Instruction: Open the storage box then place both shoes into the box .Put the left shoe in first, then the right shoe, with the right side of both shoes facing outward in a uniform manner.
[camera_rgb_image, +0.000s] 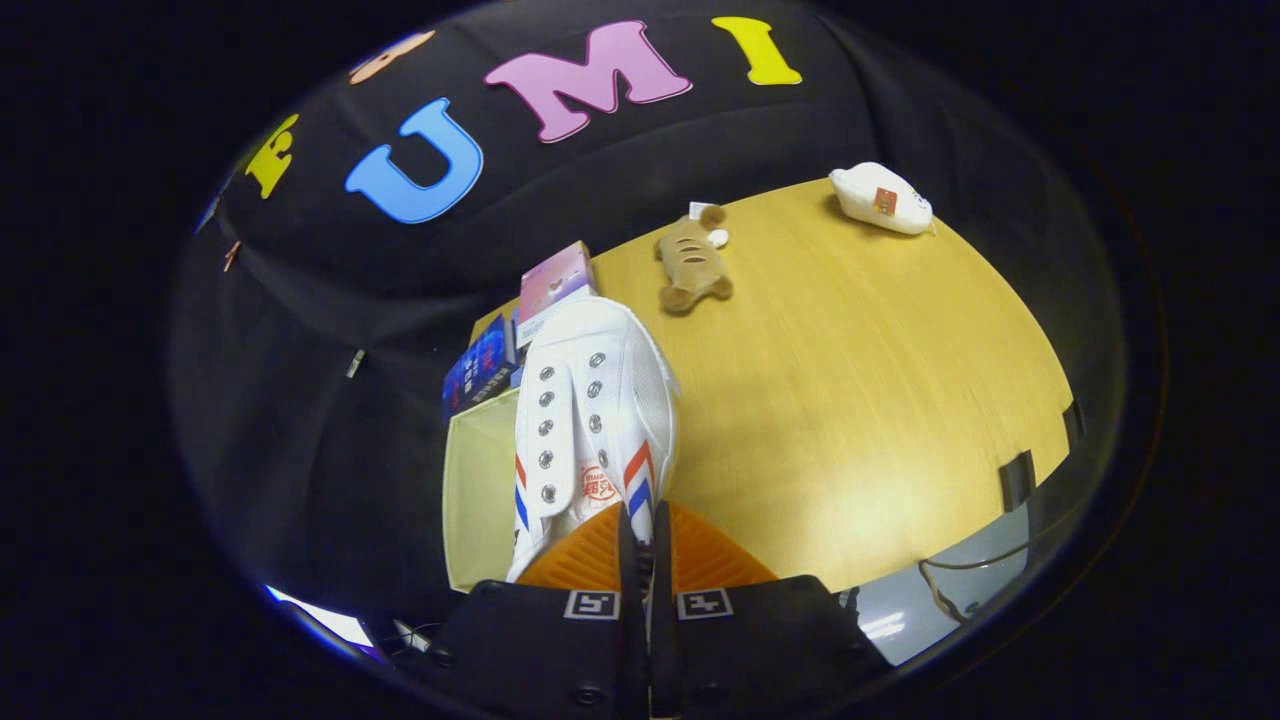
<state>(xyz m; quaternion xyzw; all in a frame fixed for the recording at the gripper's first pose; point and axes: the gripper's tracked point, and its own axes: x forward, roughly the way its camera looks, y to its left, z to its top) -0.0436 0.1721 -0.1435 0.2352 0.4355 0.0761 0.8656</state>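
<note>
- Where our two fingers meet, we see the gripper (643, 535) closed almost fully, with only a thin slit between the jaws, and the side wall of a white shoe (590, 420) pinched in that slit, both fingers pressing on it.
- We hold the shoe by its heel end, so it stretches away from the jaws with the toe pointing ahead and the opening and tongue turned up toward us.
- We can make out two rows of metal eyelets with no laces, red and blue stripes on both sides just ahead of the fingertips, and a small red mark on the tongue; the mark is too small for us to read.
- Beneath the shoe and to the left of the jaws we see a pale, cream-coloured storage box (478, 490); the shoe hangs over its right edge, and we cannot tell whether the sole touches it or whether the lid is up.
- Beyond the toe of the shoe, a pink box (556, 277) and a dark blue box (480, 368) stand close together, just past the storage box.
- Ahead and to the right of the jaws spreads the wooden table (850, 400), bare around the shoe.
- Further ahead, slightly right of the toe, a brown plush toy (692, 262) lies on the table.
- Well beyond it, far right of the jaws, a white plush toy (882, 198) lies near the table's far edge.
</note>
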